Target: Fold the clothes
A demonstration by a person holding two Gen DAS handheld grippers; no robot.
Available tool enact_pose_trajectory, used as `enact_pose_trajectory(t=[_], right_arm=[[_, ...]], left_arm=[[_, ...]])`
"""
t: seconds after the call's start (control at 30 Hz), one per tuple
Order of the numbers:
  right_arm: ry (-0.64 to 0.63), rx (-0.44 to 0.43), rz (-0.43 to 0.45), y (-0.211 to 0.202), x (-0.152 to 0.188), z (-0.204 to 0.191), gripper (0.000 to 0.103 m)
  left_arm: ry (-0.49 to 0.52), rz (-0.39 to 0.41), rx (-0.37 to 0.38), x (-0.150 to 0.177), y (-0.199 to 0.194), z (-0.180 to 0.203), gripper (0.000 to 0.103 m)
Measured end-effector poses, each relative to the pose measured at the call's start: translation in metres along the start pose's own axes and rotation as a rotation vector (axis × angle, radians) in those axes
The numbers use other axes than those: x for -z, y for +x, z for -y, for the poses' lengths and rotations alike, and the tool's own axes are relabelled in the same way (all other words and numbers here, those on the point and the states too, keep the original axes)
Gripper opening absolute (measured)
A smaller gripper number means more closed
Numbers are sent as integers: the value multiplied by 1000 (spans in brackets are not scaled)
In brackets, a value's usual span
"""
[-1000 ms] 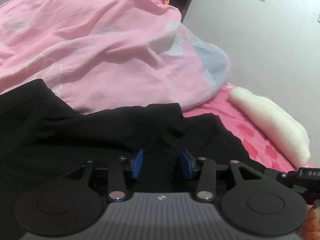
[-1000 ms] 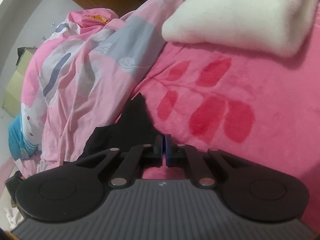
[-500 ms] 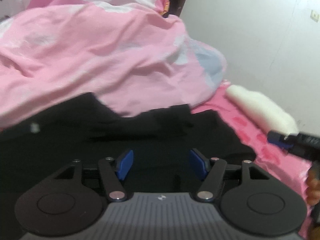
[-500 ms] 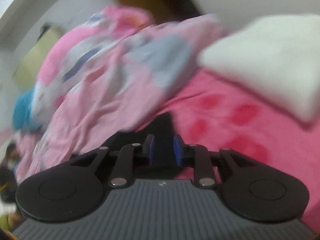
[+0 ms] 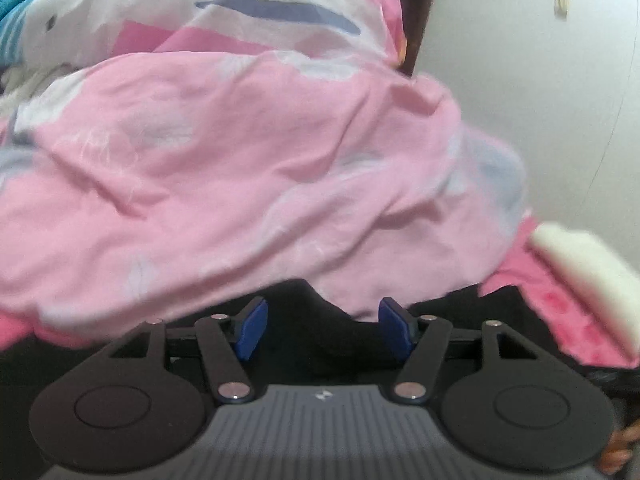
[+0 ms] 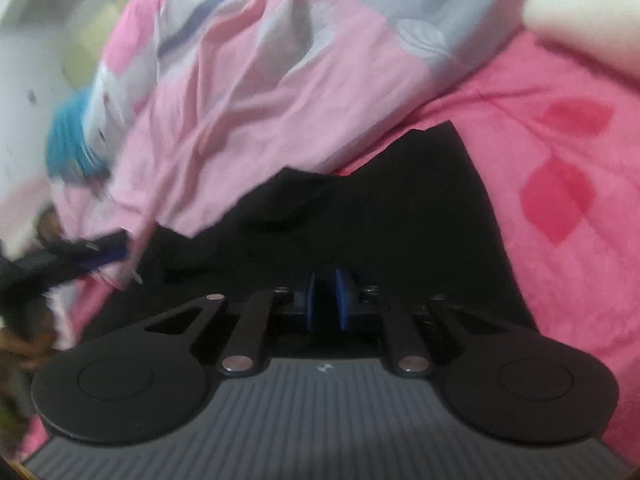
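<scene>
Black garment [image 6: 360, 232] beside pink quilt [image 5: 248, 184]

black garment [image 6: 400, 216], pink leaf-printed sheet [image 6: 560, 168]

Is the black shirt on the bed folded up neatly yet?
Not neatly. The black garment lies loosely spread on the pink bedcover, partly under the light pink quilt.

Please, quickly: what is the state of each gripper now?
Left gripper: open, holding nothing.
Right gripper: closing, pads nearly together over the black garment; a grip cannot be told.
</scene>
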State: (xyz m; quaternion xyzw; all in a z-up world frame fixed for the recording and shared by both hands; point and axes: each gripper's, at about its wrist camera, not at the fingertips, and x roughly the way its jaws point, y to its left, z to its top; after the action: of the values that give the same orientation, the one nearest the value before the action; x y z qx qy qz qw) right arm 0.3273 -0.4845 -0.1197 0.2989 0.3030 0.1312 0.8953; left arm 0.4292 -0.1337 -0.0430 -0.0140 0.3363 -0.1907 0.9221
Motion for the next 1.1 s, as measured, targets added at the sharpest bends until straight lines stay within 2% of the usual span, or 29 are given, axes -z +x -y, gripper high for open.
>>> enact_pose_trajectory(t=[0.1, 0.2, 0.27, 0.4, 0.53, 0.63, 0.73, 0.8, 0.87, 0.9, 1.1], right_arm=[[64, -69, 16, -3, 1, 12, 9], [91, -110, 24, -4, 1, 17, 9], [90, -119, 23, -3, 1, 18, 11], [77, -118, 19, -4, 2, 16, 12], [80, -120, 17, -3, 1, 17, 12], [78, -119, 15, -3, 1, 16, 12], [79, -121, 16, -4, 1, 17, 12], [82, -124, 16, -4, 2, 17, 12], [84, -125, 15, -4, 2, 17, 12], [85, -126, 15, -4, 2, 17, 12], [83, -122, 10, -3, 2, 18, 12]], left_arm=[[80, -42, -32, -7, 21, 1, 64], [191, -33, -56, -8, 30, 4, 67], [267, -31, -62, -6, 32, 6, 72], [405, -27, -70, 2, 36, 11, 72], [473, -17, -38, 7, 35, 16, 70], [518, -17, -61, 10, 39, 21, 61], [540, -5, -83, 11, 42, 25, 45], [552, 13, -83, 12, 40, 29, 22], [566, 32, -83, 14, 37, 33, 13], [568, 47, -91, 15, 34, 34, 5], [390, 192, -123, 12, 13, 15, 3]])
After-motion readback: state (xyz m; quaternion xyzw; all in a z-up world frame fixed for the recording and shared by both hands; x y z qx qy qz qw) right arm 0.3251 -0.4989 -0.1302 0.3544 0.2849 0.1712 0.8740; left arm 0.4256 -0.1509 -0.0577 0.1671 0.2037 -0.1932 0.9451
